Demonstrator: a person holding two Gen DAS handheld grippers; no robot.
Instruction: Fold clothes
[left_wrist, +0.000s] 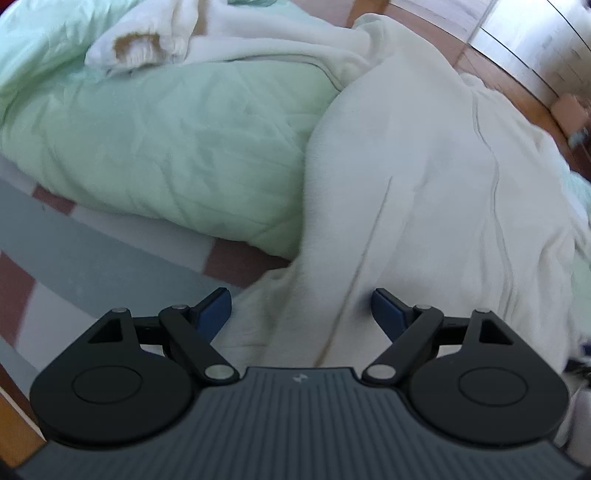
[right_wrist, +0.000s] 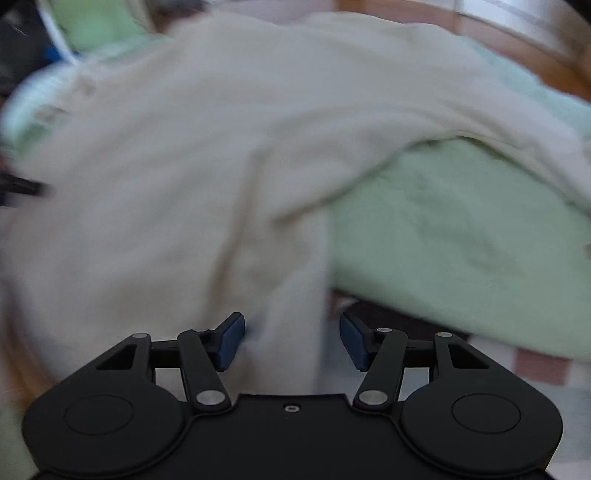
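Clothes not folded yet: cream top (left_wrist: 424, 177) spread in a crumpled heap on green quilt (left_wrist: 166, 147), hanging over bed's near edge. Left claw (left_wrist: 302, 314) and right claw (right_wrist: 291, 341) both open wide, cloth between pads but not pinched. All folding left to do.

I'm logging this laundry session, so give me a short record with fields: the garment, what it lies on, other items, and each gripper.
garment: cream garment, spread out and rumpled
lies on: pale green quilt
other item: white cloth with brown patches, at the far side on the quilt
left gripper: open, cream fabric between its pads, not pinched
right gripper: open, a fold of the garment between its pads
view quality: right wrist view blurred
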